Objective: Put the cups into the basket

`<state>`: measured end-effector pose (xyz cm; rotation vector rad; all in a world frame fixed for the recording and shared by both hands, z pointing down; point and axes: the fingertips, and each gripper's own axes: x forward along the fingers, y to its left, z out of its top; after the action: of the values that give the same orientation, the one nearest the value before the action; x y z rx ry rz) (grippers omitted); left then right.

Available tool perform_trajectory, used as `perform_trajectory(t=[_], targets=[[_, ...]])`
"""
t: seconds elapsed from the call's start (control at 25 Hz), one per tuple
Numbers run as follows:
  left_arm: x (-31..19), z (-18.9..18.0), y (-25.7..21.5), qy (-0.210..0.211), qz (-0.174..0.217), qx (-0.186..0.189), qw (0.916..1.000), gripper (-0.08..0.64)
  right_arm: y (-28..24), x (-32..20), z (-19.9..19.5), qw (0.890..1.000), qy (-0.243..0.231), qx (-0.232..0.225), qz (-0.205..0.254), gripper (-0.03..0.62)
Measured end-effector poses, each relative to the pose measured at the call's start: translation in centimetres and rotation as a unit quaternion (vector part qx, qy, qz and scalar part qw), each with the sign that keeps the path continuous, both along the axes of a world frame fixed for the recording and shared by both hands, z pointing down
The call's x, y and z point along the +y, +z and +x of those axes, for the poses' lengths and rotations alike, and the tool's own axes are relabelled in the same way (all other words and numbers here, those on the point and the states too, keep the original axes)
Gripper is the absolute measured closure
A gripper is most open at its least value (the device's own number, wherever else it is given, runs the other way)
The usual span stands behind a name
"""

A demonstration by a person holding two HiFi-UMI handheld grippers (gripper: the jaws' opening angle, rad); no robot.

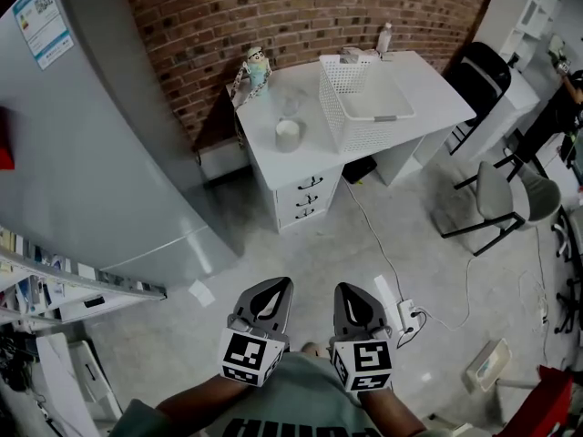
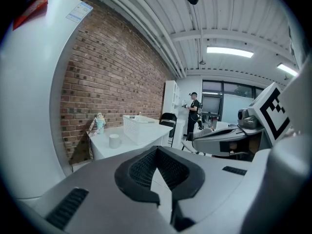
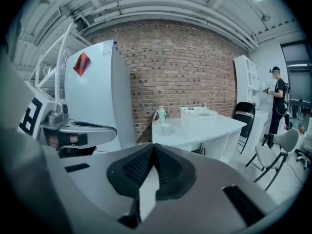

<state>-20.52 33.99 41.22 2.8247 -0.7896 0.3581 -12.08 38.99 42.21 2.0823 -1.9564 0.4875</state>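
1. Check the claws. The left gripper [image 1: 264,302] and the right gripper [image 1: 358,308] both have their jaws pressed together with nothing between them. They are held side by side, low and close to your body.

2. Locate the work. The white cup [image 1: 288,135] stands upright on the white desk [image 1: 437,85], well apart from both claws and straight ahead of them across open floor. What appears to be a second, clear cup [image 1: 291,106] stands just behind it. The white mesh basket [image 1: 360,133] sits just beside the white cup, on its right.

3. Judge the approach. The white cup lies more nearly in line with the left gripper, while the right gripper lines up with the basket. The left hand is therefore probably the better placed for the first pick.

4. Spread the jaws before reaching the desk, because a closed claw cannot take the cup's upright wall.
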Motion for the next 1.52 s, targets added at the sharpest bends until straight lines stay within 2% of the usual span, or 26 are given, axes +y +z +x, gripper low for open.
perform_trajectory(t=[0.24, 0.48, 0.88, 1.2, 1.52], targets=[[-3.2, 0.4, -1.0, 0.018, 0.004, 0.01, 0.9998, 0.554, -0.7, -2.6, 0.1, 1.0, 0.02, 0.012, 0.0, 0.581], [-4.9, 1.1, -0.5, 0.055, -0.004, 0.011, 0.9984, 0.554, -0.4, -4.2, 0.2, 0.999, 0.049, 0.01, -0.006, 0.581], [-8.0, 0.4, -0.2, 0.092, -0.004, 0.02, 0.9955, 0.554, -0.3, -6.8, -0.7, 0.997, 0.079, 0.022, -0.01, 0.581], [-8.9, 0.3, 0.0, 0.093, -0.014, 0.02, 0.9954, 0.554, -0.1, -7.7, -0.8, 0.996, 0.081, 0.022, -0.02, 0.582], [-10.7, 1.4, 0.7, 0.064, -0.011, 0.008, 0.9978, 0.554, 0.8, -9.8, 0.8, 0.998, 0.055, 0.013, -0.016, 0.581]])
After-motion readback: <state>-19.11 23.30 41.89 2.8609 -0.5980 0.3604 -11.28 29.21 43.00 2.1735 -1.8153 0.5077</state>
